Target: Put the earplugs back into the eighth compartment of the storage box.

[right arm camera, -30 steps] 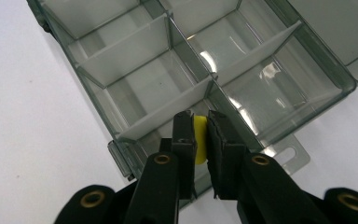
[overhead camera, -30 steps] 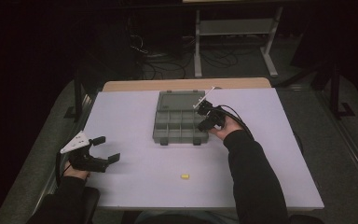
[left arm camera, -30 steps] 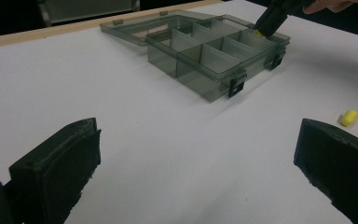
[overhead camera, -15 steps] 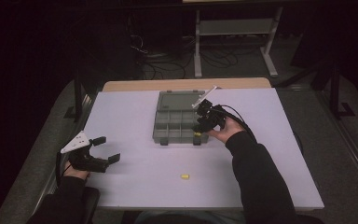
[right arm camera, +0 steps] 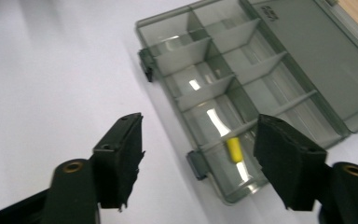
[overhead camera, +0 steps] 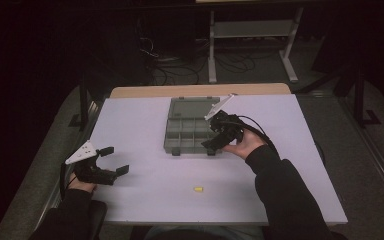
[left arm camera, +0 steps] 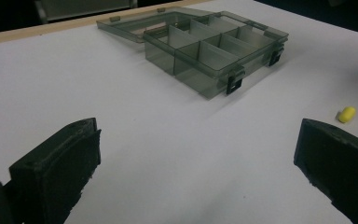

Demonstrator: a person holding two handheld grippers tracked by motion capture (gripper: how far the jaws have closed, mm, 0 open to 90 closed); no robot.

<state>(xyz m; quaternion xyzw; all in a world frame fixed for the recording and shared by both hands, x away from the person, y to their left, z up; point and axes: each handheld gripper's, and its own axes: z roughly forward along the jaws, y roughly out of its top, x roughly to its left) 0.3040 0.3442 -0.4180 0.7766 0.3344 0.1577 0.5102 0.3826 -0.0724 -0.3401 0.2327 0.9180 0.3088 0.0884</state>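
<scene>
A smoky clear compartment box lies open at mid table, its lid flat behind it. A small yellow piece rests in its front right compartment. My right gripper hovers over that corner; in the right gripper view its jaws have just been opening and stand apart with nothing between them. A second yellow piece lies loose on the white table in front of the box. My left gripper rests open at the table's left front, seen from its own camera facing the box and the loose piece.
The other compartments that I can see hold nothing. Black latches stick out on the box's front wall. Beyond the table's far edge stand a metal rack and cables on a dark floor.
My right gripper opened its jaws and lifted back from the box's front right corner, leaving a yellow piece in that compartment. The left gripper and the loose piece stayed put.
</scene>
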